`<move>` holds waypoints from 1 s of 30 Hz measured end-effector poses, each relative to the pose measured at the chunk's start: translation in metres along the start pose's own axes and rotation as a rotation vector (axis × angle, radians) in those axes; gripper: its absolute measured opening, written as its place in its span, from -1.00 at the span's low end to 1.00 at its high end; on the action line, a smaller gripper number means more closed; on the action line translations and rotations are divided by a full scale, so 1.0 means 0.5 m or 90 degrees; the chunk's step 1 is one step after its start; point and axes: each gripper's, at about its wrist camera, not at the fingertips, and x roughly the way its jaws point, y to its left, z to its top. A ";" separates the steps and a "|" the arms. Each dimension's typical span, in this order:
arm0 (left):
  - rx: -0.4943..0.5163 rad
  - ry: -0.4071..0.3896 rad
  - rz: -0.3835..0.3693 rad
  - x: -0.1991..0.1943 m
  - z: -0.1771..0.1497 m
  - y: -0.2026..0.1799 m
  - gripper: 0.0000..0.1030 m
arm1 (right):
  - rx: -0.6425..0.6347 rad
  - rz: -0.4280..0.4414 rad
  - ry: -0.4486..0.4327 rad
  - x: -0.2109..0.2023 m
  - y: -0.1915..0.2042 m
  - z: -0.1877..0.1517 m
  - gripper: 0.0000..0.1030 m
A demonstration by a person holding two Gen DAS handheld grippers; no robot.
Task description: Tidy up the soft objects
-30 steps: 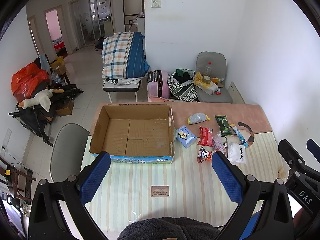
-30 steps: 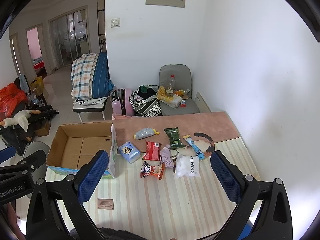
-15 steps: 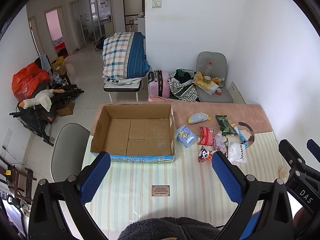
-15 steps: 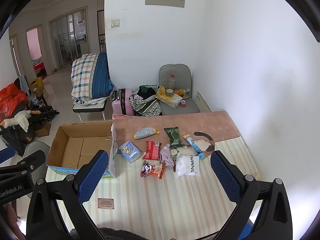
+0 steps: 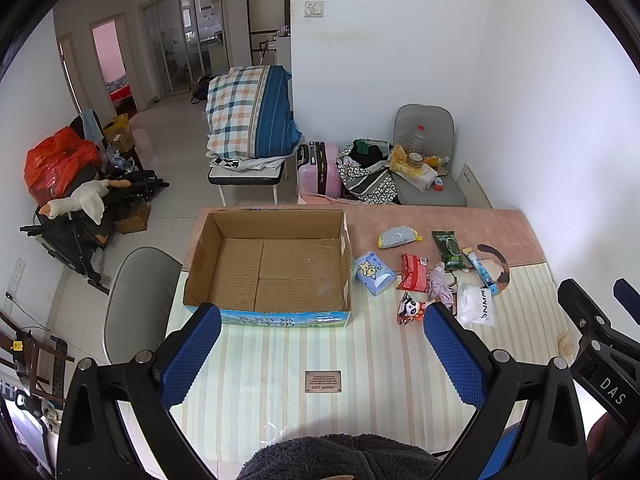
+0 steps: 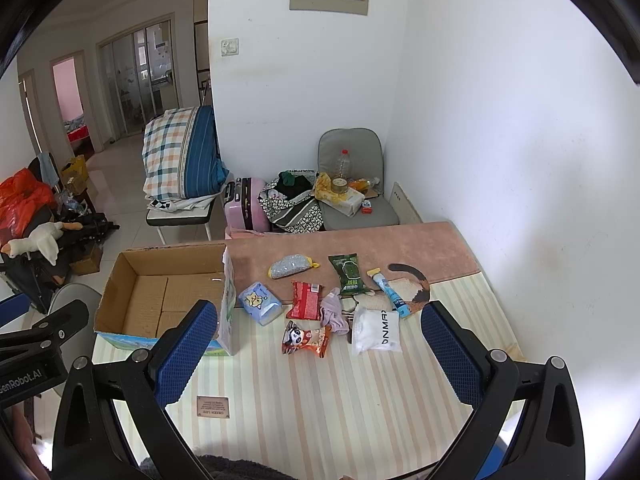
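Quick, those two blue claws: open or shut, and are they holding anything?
Left gripper: open, holding nothing, above the table.
Right gripper: open, holding nothing, above the same table.

"DAS" on the right gripper [image 5: 612,384], "GenRobot.AI" on the left gripper [image 6: 24,376] (partly cut off), table plaque [image 5: 323,381] illegible

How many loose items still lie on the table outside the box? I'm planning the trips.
8: grey pouch, green packet, blue tube, blue tissue pack, red packet, pink cloth, panda packet, white bag. More may hide underneath.
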 end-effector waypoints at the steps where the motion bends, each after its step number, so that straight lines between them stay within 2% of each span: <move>1: -0.001 0.000 -0.001 -0.001 0.001 0.000 1.00 | 0.000 0.000 0.000 0.000 0.000 -0.001 1.00; 30: -0.001 0.000 0.000 -0.006 0.000 0.005 1.00 | 0.001 -0.002 0.000 -0.002 -0.005 -0.007 1.00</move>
